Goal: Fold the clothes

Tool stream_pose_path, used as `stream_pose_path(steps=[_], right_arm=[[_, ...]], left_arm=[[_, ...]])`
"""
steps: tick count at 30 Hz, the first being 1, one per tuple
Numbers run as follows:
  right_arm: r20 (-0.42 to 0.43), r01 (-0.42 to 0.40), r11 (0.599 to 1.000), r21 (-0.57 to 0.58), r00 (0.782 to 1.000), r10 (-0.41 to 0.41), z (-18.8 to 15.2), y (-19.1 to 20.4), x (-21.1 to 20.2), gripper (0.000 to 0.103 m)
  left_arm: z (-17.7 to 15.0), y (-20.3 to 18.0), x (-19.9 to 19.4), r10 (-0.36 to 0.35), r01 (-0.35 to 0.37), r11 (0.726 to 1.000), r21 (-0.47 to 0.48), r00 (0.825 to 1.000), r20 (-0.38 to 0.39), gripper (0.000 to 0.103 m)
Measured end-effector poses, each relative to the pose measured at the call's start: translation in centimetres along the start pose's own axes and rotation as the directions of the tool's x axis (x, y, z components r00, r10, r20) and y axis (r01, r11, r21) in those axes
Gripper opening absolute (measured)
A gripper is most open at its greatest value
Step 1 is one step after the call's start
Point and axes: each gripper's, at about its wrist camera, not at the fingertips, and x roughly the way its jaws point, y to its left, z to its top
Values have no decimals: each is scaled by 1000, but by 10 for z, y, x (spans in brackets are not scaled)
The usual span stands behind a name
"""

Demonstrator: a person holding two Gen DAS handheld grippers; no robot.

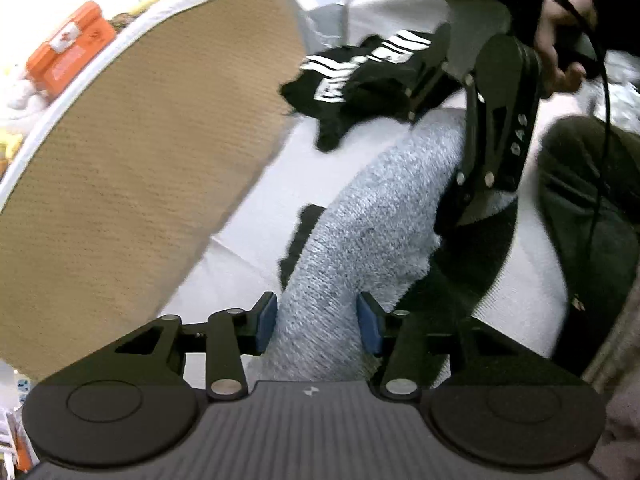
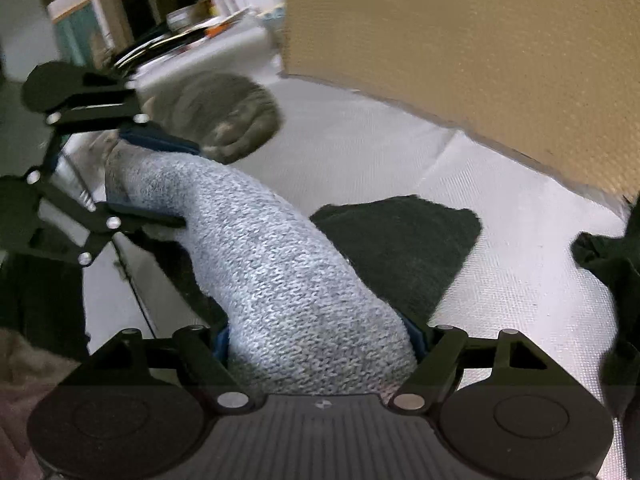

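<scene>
The left gripper [image 1: 317, 322] has its blue pads closed against one end of a grey knitted sock [image 1: 360, 232]. The right gripper [image 2: 320, 340] clamps the other end between nearly closed jaws, so the sock hangs stretched between the two tools above the white bed sheet [image 2: 500, 272].

In the right wrist view a dark folded garment [image 2: 400, 240] lies on the sheet just beyond the sock, toward 1 o'clock, and a greyish rolled bundle [image 2: 224, 116] sits at 11 o'clock. In the left wrist view a black garment with white lettering [image 1: 360, 80] lies crumpled at 12 o'clock, and a tan padded headboard [image 1: 140, 180] fills 10 o'clock.

By my reading the work is midway: some pieces look folded, the sock is held straight and not doubled, and the lettered garment appears unfolded.
</scene>
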Motion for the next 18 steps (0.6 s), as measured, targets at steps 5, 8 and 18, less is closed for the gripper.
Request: stream_pose_path(steps=[5, 8, 18], right_arm=[[14, 3, 998, 55, 1000, -4, 12, -20, 12, 80], [11, 5, 998, 60, 1000, -5, 22, -32, 21, 80], [-16, 15, 995, 96, 1000, -14, 46, -75, 48, 80]], left_arm=[[0, 6, -3, 75, -72, 994, -79, 997, 29, 48], [-3, 6, -9, 106, -98, 986, -131, 993, 55, 48], [-11, -14, 20, 29, -13, 959, -282, 998, 51, 41]])
